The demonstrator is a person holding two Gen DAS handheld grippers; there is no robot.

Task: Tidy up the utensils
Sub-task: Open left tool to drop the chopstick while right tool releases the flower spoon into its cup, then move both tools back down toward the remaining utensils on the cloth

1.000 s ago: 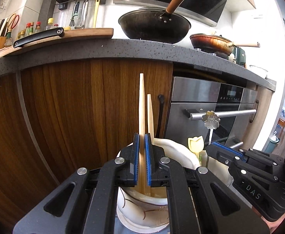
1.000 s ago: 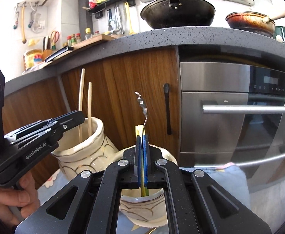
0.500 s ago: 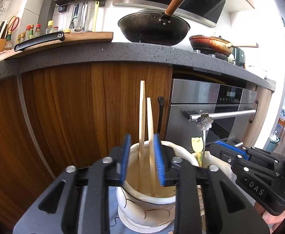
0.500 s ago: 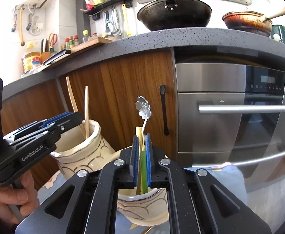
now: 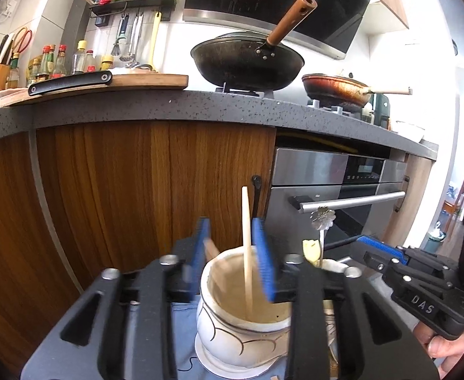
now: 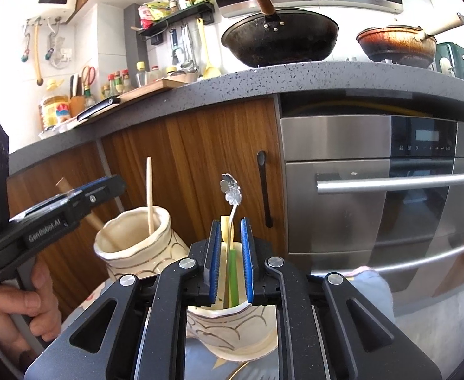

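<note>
In the left wrist view, the left tool is seen released, its blue pads spread to either side of a wooden chopstick that stands inside the white ceramic holder; a second chopstick leans against the holder's left rim, blurred. In the right wrist view, the right tool is likewise parted around the flower-ended metal spoon and a green-handled utensil, both deposited in a second ceramic cup just right of the white holder. The visible utensils appear sorted; only withdrawal of both tools is judged to remain.
</note>
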